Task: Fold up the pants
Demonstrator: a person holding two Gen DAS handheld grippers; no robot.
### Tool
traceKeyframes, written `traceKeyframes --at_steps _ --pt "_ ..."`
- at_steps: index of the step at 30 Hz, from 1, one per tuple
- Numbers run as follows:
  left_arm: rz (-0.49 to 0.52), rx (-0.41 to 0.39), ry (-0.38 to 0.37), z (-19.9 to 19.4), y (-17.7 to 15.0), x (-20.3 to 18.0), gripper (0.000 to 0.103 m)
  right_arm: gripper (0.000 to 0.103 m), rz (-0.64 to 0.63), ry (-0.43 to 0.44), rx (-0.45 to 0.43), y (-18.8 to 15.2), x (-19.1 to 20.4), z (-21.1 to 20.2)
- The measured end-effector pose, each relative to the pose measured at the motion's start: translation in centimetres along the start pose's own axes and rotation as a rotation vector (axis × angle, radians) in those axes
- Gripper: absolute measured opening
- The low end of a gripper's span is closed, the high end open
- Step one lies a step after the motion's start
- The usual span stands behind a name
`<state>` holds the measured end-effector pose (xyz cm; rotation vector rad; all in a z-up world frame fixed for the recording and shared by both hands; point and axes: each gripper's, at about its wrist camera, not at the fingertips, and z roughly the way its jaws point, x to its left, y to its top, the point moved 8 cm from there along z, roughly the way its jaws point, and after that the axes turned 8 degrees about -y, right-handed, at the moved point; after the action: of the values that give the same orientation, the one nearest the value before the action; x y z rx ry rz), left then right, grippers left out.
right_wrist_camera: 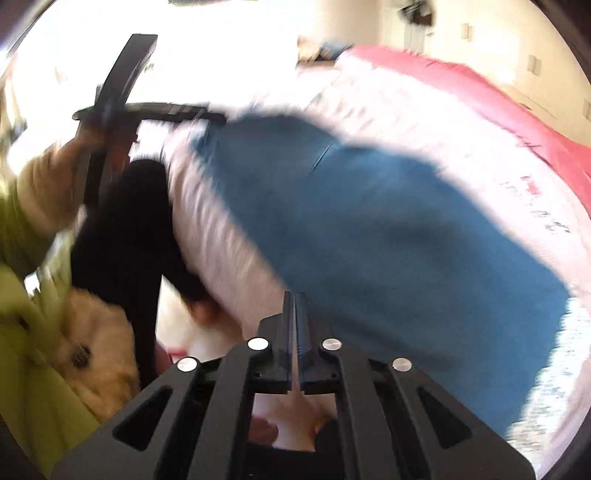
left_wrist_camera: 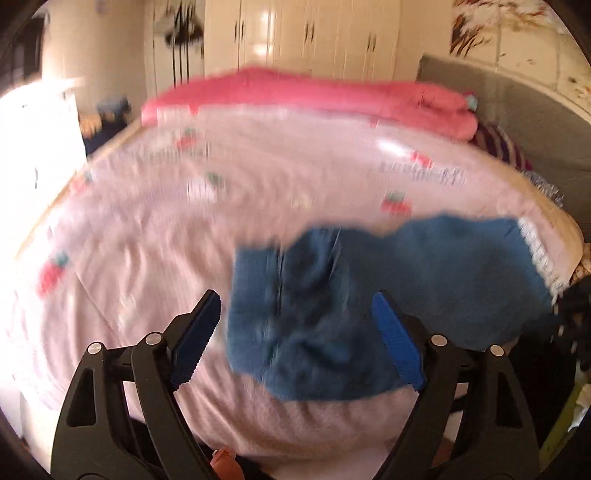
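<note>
On the bed [left_wrist_camera: 147, 258], blurred blue pants [left_wrist_camera: 332, 302] lie crumpled; left gripper [left_wrist_camera: 295, 332] spread wide, right gripper [right_wrist_camera: 294, 295] pressed together, its hold unclear.

Bed with pale pink printed cover [left_wrist_camera: 155, 236]; pink blanket [left_wrist_camera: 295, 92] along far edge; cream wardrobe doors [left_wrist_camera: 303, 33] behind; glare at left.

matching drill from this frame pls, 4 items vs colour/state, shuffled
Items:
1. left claw
2. right claw
3. pants
4. folded blanket at the far side of the bed

Colour or state:
A. blue, lying rumpled on the pale pink bedcover
B. pink
C. fingers spread wide apart
D. fingers pressed together, with nothing visibly between them

Pairs: 1-C, 2-D, 3-A, 4-B
</note>
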<state>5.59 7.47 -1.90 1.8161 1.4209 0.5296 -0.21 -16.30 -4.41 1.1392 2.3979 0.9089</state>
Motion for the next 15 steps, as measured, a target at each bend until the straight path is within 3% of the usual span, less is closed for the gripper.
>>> traceKeyframes --at_steps 2,5,10,13,15 --pt "0.038 -0.040 -0.054 -0.7 2.1 -2.0 0.083 0.050 0.067 -0.037 -0.036 2.3 -3.1 -0.8" --pt "0.079 -0.036 -0.196 1.2 3.8 -6.4 0.086 0.051 0.132 -0.094 -0.038 5.0 -7.1 0.1" --pt "0.163 0.077 -0.299 7.3 1.8 -12.6 0.086 0.051 0.286 -0.086 0.048 7.9 -13.0 5.4" --pt "0.213 0.181 -0.321 9.7 -1.6 -14.6 0.086 0.051 0.277 -0.076 0.113 7.6 -13.3 8.6" --pt "0.273 0.261 -0.294 10.9 -4.6 -15.2 0.086 0.051 0.259 -0.076 0.171 6.8 -13.0 10.2"
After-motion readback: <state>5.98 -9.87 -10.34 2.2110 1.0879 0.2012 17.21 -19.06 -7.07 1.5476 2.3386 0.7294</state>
